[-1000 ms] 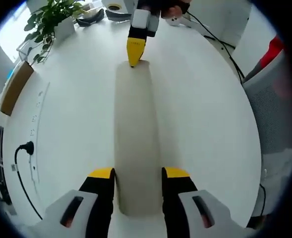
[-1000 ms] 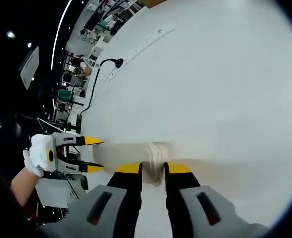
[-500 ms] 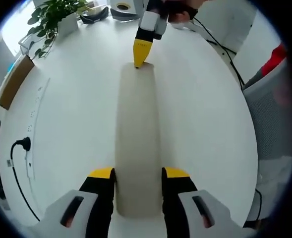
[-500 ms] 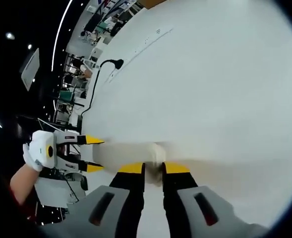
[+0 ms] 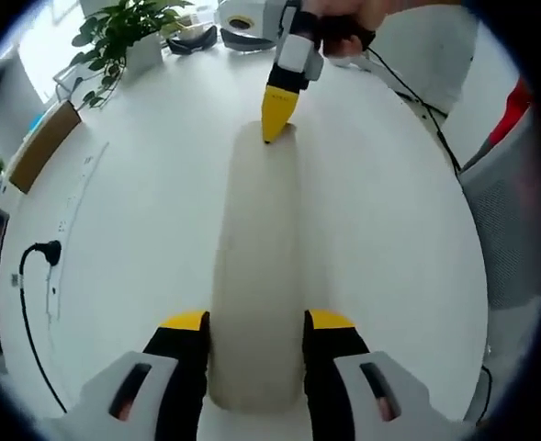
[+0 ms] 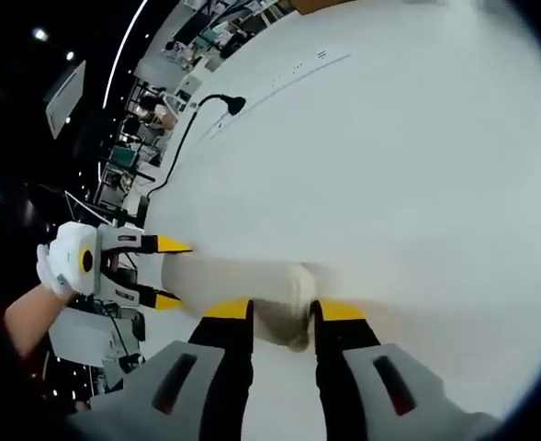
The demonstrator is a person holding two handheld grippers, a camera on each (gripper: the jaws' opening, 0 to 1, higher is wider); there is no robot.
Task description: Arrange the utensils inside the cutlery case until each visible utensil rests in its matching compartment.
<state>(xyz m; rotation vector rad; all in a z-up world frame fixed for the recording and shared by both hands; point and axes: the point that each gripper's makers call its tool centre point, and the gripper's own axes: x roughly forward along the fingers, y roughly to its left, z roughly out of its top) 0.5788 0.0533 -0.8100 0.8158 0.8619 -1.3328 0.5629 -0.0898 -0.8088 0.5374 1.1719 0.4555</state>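
Both tools are on the cutlery case [image 5: 256,276] now, a long pale roll lying flat on the white counter [image 5: 132,230]. The left tool [image 5: 256,326] has its jaws clamped on the near end. At the far end, the right tool [image 5: 279,115] comes in with its yellow tip on the roll. From the right gripper view, the right tool [image 6: 284,317] brackets that other end, jaws touching or just short of it; I can't tell whether they pinch. The left tool [image 6: 164,271] is at the far end there. The case's long axis runs straight from one tool to the other, so the likely opening move is across that line. No utensils visible yet.
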